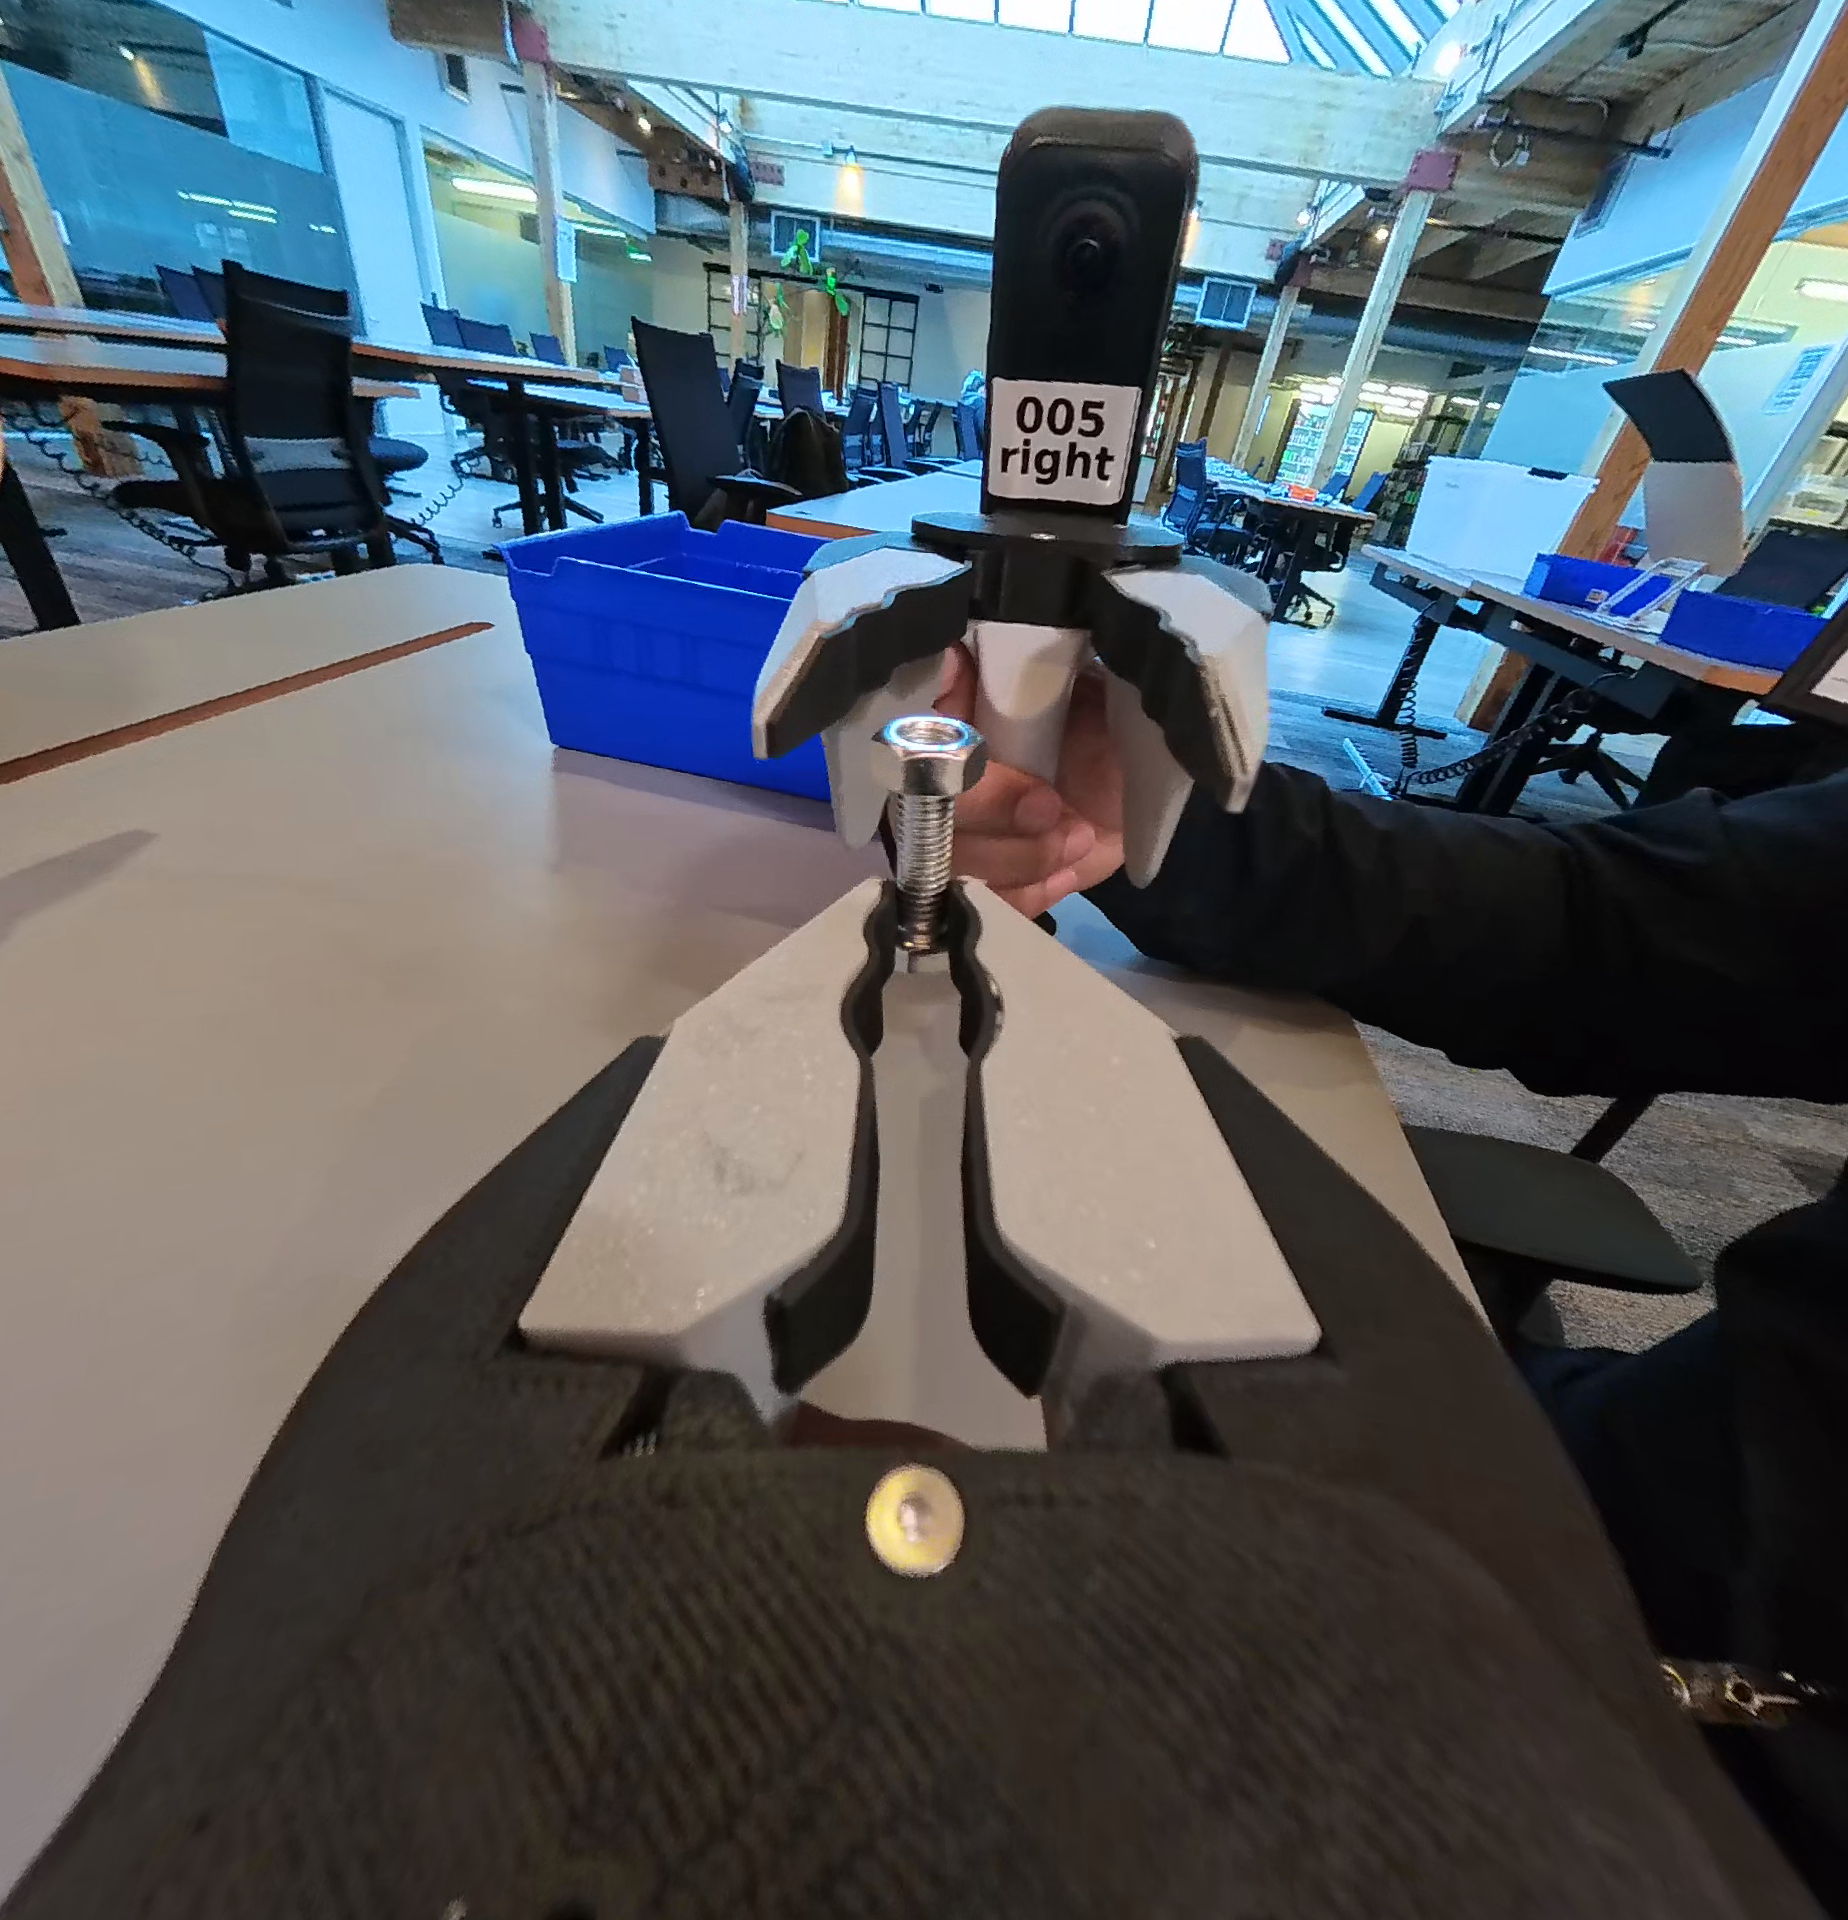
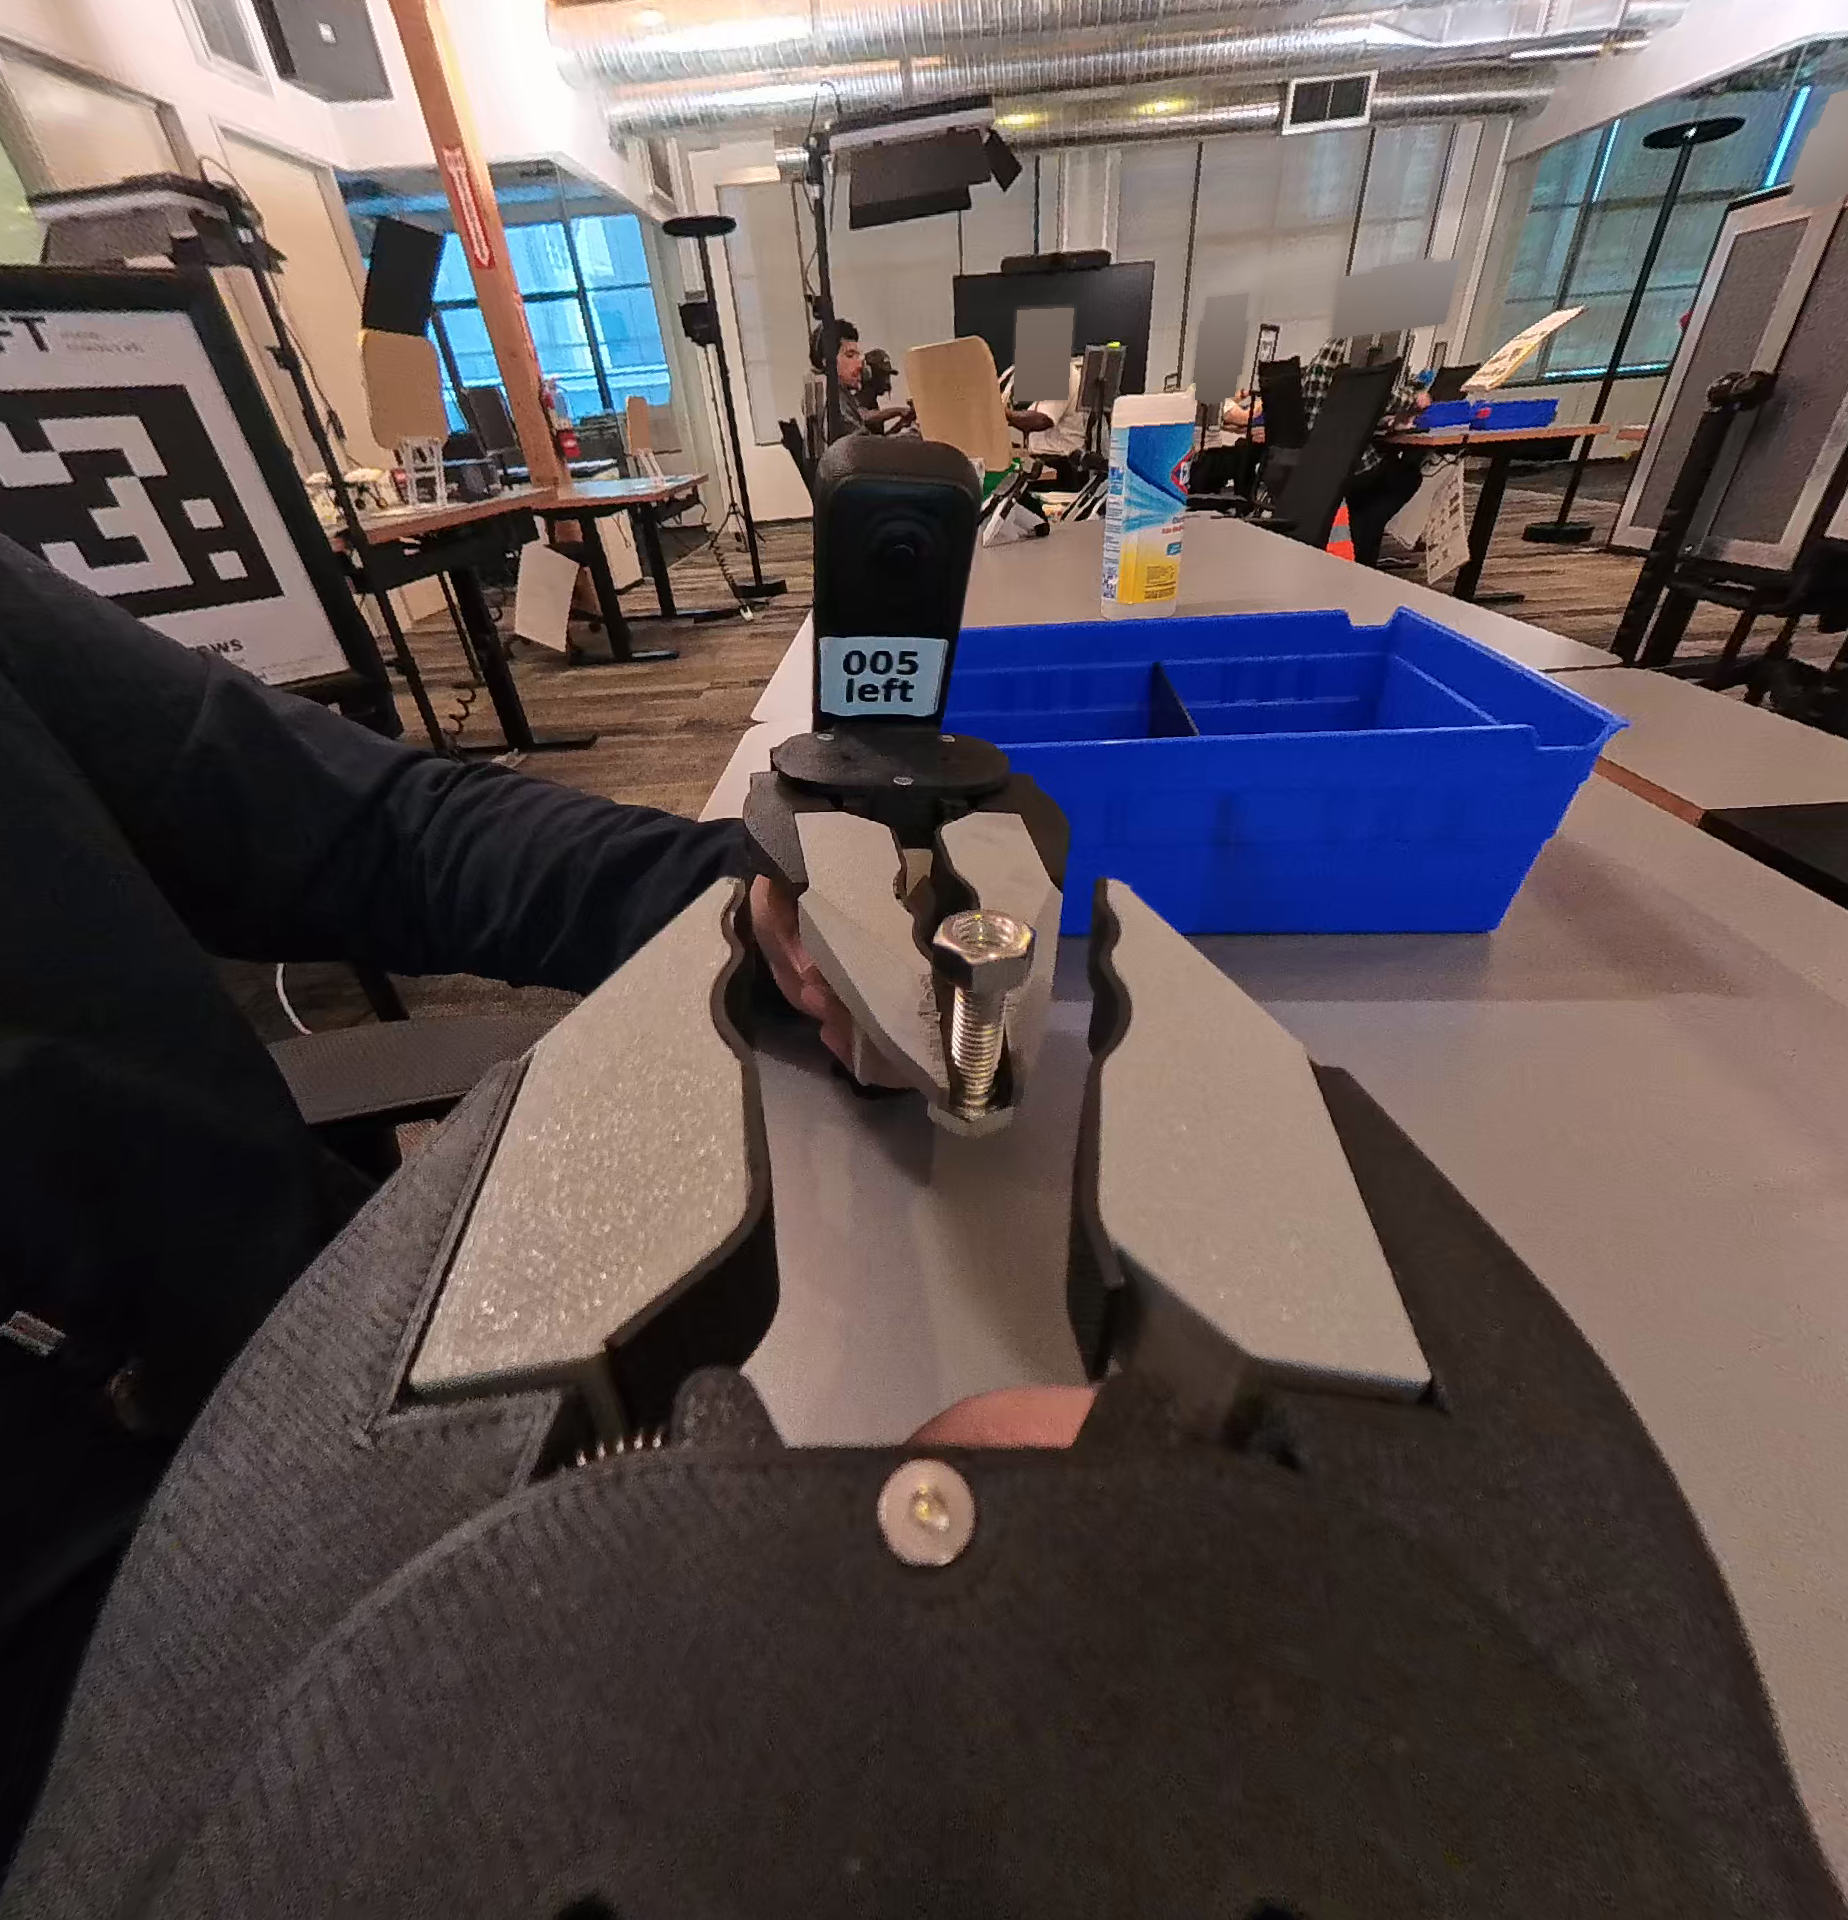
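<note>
A blue bin (image 2: 1263, 821) sits toward the desk (image 1: 224, 935) far edge beyond your spread, empty right tongs (image 2: 920, 997); your left tongs (image 1: 925, 914) clench an upright bolt (image 1: 925, 821).

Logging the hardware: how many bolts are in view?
1: a bolt upright, nut atop, clamped in the left gripper, before the open right gripper. Bin interior partly hidden.

Each claw (image 1: 920, 925) had grey faceted fingers (image 1: 712, 1174) with black wavy pads, a black ribbed body and one silver screw (image 1: 915, 1519); black sleeves (image 1: 1502, 925) covered both arms.
</note>
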`<state>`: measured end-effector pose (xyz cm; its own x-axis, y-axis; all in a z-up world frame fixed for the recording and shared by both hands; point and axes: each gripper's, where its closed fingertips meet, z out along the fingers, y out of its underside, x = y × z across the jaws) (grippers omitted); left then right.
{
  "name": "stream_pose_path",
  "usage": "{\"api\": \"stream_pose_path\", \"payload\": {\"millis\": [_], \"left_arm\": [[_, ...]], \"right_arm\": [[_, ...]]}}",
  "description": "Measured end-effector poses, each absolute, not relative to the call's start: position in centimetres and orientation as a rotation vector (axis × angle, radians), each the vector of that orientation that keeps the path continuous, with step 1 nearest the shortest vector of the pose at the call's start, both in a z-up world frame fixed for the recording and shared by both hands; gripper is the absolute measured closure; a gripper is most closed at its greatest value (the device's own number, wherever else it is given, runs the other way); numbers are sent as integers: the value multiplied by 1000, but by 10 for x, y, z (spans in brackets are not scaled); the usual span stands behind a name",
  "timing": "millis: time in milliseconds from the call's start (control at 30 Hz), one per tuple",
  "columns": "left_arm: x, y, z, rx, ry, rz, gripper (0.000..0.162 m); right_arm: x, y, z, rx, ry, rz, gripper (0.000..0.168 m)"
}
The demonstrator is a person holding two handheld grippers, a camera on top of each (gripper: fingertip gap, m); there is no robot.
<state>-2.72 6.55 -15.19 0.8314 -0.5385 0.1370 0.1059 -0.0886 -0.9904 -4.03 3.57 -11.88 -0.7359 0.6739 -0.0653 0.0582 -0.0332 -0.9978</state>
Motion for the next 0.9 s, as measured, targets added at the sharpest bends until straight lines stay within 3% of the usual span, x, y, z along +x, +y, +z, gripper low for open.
{"api": "stream_pose_path", "payload": {"millis": [900], "left_arm": [[-33, 66, -150, -1584, 317, -544, 155]], "right_arm": [[-41, 42, -121, -787, -1795, 1800, 110]]}}
